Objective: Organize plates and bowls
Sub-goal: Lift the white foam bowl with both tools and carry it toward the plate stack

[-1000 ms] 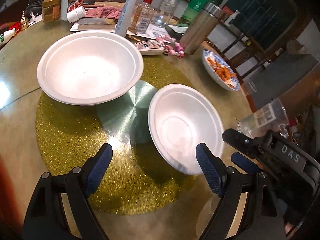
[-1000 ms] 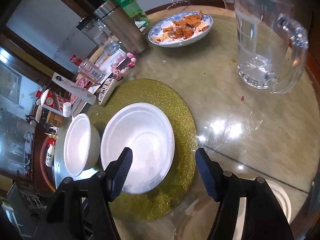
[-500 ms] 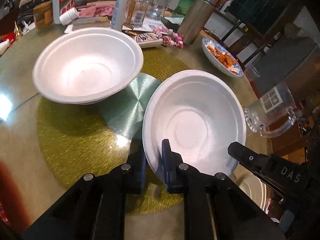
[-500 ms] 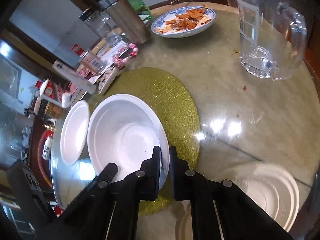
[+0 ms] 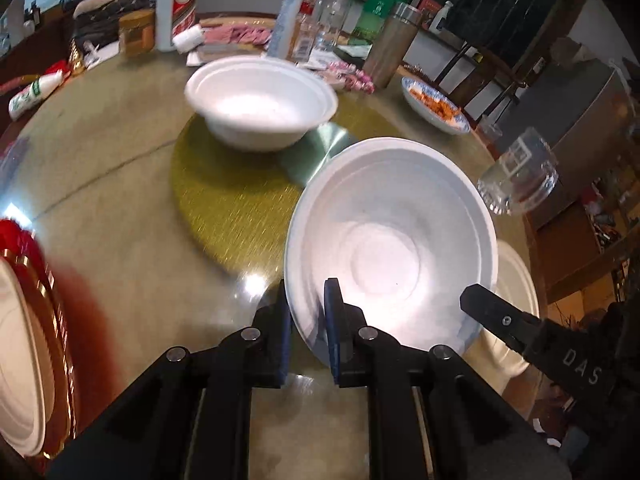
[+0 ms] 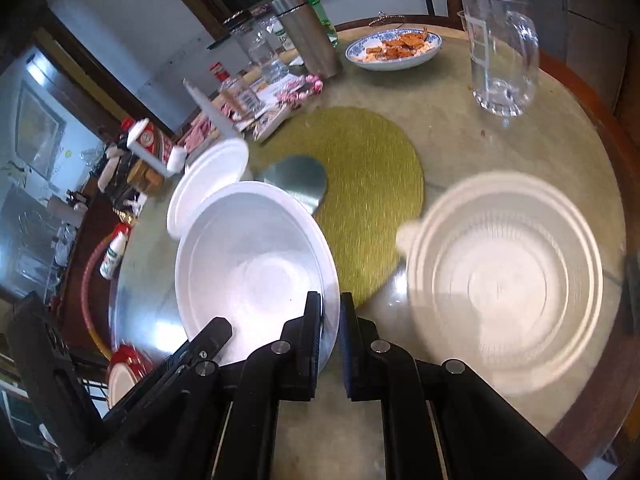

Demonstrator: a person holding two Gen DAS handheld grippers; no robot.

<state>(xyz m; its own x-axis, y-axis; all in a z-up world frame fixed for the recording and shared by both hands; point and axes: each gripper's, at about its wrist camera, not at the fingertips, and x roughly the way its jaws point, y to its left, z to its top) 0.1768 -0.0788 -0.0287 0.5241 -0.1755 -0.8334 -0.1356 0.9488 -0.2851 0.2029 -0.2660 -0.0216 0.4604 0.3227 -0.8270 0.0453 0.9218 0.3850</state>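
Note:
A shallow white foam bowl (image 5: 392, 252) hangs tilted over the near edge of the gold mat (image 5: 232, 200). My left gripper (image 5: 308, 320) is shut on its near-left rim. In the right wrist view the same bowl (image 6: 252, 268) has its right rim pinched by my right gripper (image 6: 330, 300), also shut. The right gripper's black finger (image 5: 480, 304) shows at the bowl's lower right edge in the left wrist view. A deeper white bowl (image 5: 260, 104) stands on the far side of the mat, also seen as the deeper bowl (image 6: 208, 184) on the left in the right wrist view.
A clear plastic bowl (image 6: 508, 280) rests on the table to the right of the held bowl. A glass mug (image 6: 500, 64), a blue dish of food (image 6: 394, 48), a steel tumbler (image 6: 308, 36) and bottles crowd the far side. A red-rimmed plate (image 5: 40, 340) lies near left.
Both grippers went from open to shut on opposite rims of the shallow bowl. They have since carried it off the mat's middle toward the near side of the table.

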